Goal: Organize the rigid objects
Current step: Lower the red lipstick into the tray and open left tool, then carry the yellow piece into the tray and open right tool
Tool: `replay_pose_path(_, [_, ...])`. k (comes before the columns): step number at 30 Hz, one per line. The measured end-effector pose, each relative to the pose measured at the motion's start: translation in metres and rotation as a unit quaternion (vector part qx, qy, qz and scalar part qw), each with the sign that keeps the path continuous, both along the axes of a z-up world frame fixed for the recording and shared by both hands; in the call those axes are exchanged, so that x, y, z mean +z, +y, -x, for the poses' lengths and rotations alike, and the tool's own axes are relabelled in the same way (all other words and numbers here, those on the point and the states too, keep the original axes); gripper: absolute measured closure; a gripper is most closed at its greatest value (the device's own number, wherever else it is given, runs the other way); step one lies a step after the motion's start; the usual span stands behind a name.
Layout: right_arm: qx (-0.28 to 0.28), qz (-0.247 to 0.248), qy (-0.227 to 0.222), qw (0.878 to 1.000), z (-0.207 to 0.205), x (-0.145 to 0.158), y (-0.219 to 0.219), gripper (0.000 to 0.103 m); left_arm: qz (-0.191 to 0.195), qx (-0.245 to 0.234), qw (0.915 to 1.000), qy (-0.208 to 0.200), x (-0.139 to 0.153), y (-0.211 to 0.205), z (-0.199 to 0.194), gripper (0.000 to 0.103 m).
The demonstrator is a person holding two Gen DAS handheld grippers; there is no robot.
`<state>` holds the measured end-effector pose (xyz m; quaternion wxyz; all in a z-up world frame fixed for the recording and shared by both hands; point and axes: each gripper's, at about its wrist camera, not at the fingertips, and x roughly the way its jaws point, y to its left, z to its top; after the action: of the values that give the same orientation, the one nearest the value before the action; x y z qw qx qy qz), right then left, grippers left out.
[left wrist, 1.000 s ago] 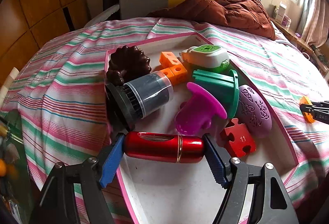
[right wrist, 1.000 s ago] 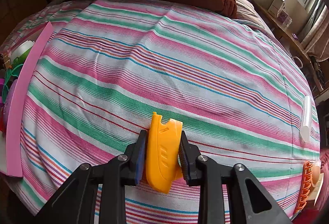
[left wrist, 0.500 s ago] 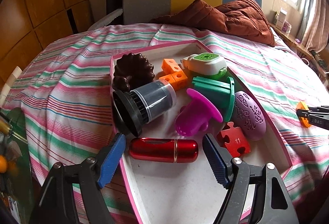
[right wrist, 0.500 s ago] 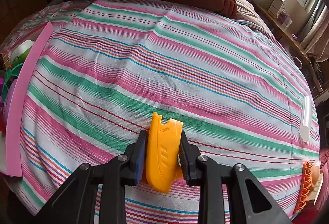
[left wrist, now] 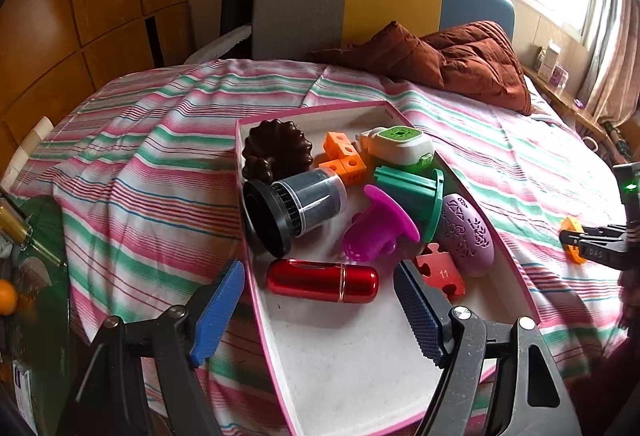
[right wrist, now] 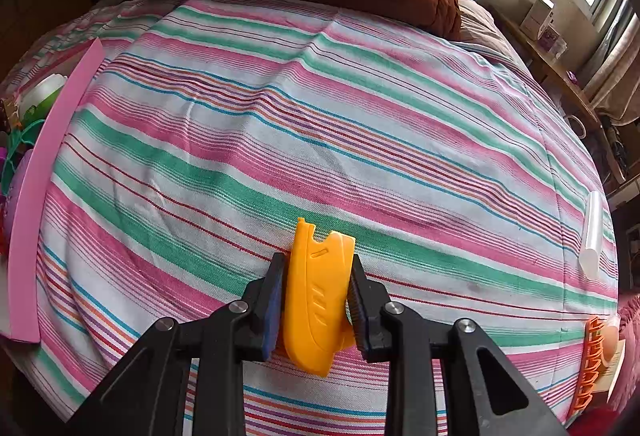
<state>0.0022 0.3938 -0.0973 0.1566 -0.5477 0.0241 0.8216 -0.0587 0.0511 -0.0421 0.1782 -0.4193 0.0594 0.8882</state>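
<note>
Inside 1 pink tray lie 9 objects (left gripper wide, empty); right gripper clamps 1 yellow cutter.

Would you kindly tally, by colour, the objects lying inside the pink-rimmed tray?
Orange: 1, cube cluster
Red: 2, cylinder, puzzle piece
Purple: 2, funnel shape, oval case
Green: 2, white-green gadget, teal spool
Dark: 2, brown mould, black-capped jar
Total: 9

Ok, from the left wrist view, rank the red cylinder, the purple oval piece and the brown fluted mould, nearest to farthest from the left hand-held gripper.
1. Red cylinder, lying in the tray just ahead of the left hand-held gripper.
2. Purple oval piece, along the tray's right wall.
3. Brown fluted mould, far left corner.
</note>
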Motion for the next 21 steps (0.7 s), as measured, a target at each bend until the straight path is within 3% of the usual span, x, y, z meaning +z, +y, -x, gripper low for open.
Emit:
replay_pose_path(13, [0.001,-0.005,0.001,1.000,0.000,-0.002,-0.003,0.075,-0.010,0.030,0.9995,-0.008,0.003,-0.027,-0.016,0.025])
replay_pose_path(21, [0.010,0.046,0.009,0.999,-0.001,0.000,-0.012,0.075,-0.020,0.074,0.9969,-0.020,-0.001,-0.062,-0.015,0.025])
